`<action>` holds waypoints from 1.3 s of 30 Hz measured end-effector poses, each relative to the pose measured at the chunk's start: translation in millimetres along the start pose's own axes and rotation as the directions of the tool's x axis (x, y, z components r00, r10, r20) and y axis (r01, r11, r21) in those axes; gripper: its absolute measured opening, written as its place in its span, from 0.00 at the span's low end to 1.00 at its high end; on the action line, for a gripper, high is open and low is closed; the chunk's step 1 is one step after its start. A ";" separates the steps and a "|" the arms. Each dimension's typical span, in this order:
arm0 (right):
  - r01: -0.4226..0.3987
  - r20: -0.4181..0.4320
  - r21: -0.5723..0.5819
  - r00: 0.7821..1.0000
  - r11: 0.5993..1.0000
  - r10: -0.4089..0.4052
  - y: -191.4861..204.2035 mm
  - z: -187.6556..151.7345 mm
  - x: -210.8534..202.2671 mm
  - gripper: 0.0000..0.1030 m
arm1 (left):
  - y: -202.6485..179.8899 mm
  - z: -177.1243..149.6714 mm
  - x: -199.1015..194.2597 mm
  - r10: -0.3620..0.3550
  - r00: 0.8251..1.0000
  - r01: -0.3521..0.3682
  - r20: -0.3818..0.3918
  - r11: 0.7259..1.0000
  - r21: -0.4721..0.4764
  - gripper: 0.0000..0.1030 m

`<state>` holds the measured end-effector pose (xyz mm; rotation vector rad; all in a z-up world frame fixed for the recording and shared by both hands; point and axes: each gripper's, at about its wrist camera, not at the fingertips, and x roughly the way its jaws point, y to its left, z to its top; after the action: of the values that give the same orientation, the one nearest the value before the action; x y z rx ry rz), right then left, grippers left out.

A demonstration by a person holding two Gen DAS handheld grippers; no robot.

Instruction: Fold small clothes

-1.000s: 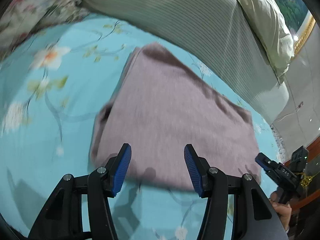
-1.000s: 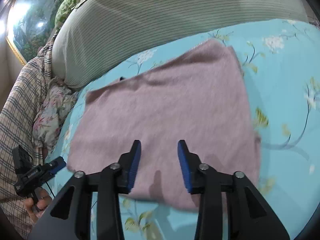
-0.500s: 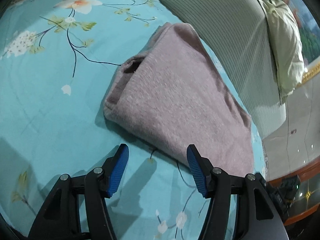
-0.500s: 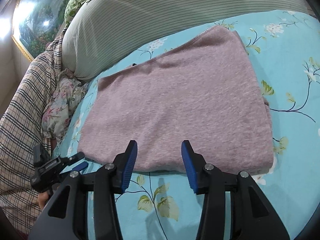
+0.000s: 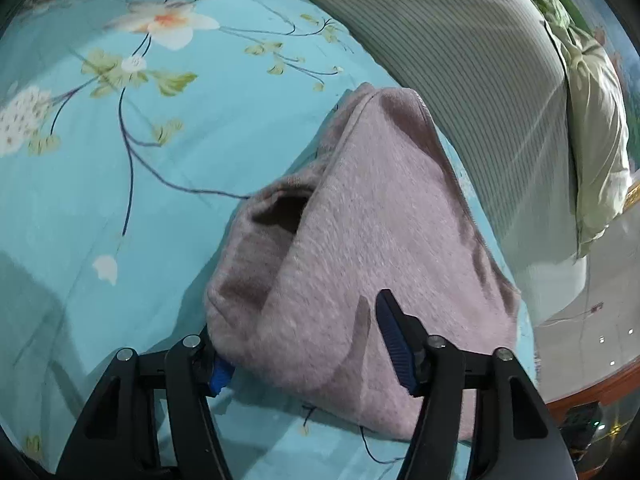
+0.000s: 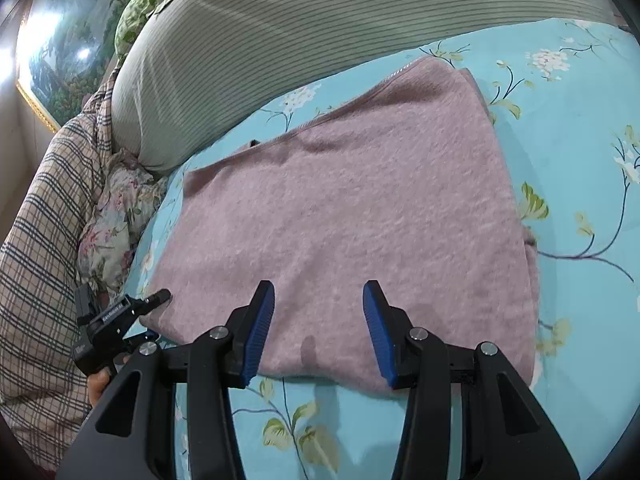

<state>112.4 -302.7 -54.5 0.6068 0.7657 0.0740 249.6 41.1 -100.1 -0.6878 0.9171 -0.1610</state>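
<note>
Pink knit garment (image 6: 352, 216) flat on floral sheet (image 5: 120, 184); left gripper (image 5: 304, 344) straddles its corner unclenched, right gripper (image 6: 318, 332) hovers spread, empty.

A bed (image 6: 580, 92) wears a turquoise sheet printed with flowers. Along its far edge lies a grey striped bolster (image 6: 304, 40), with a green pillow (image 5: 596, 152) and a plaid blanket (image 6: 40, 216) nearby. A gold-framed landscape painting (image 6: 60, 40) reflects bright lamps.
</note>
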 end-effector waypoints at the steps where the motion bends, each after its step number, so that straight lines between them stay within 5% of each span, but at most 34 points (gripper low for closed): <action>1: -0.001 0.002 0.004 1.000 1.000 0.001 -1.4 1.9 0.6 0.46 | -1.2 0.9 1.1 0.010 1.000 -0.010 0.007 1.000 0.008 0.54; 7: -0.009 -0.001 0.017 1.000 1.000 0.009 -9.1 9.7 4.1 0.46 | 2.5 8.6 2.8 -0.002 1.000 0.002 0.005 1.000 0.006 0.12; 13: -0.025 0.007 0.039 1.000 0.999 0.025 -17.9 19.0 0.6 0.46 | -39.3 6.5 -20.3 -0.075 0.996 0.067 0.057 0.989 0.133 0.08; 17: -0.048 -0.001 0.054 0.999 0.997 0.048 -22.1 28.9 1.2 0.46 | -92.9 -5.2 -30.8 -0.140 0.988 0.118 0.060 0.952 0.282 0.08; 23: -0.107 -0.024 0.067 0.994 0.992 0.109 -22.6 49.4 9.5 0.48 | -172.6 -57.1 -5.7 -0.137 0.990 0.129 -0.028 0.822 0.555 0.08; 27: -0.171 -0.075 0.077 0.981 0.982 0.177 -19.9 64.8 33.1 0.63 | -185.2 -91.5 19.8 -0.092 0.991 0.130 -0.092 0.768 0.628 0.08; 32: -0.231 -0.193 0.094 0.950 0.968 0.246 -6.4 78.6 87.0 0.64 | -184.3 -102.7 34.5 -0.069 0.989 0.135 -0.127 0.759 0.637 0.08; 39: -0.257 -0.236 0.105 0.932 0.961 0.275 14.5 107.7 147.4 0.64 | -175.4 -95.4 21.9 -0.102 0.985 0.168 -0.141 0.763 0.624 0.08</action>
<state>293.9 -302.5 -79.0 0.7786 0.9277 0.3802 216.2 -149.8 -47.3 -0.1052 0.8344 -0.6143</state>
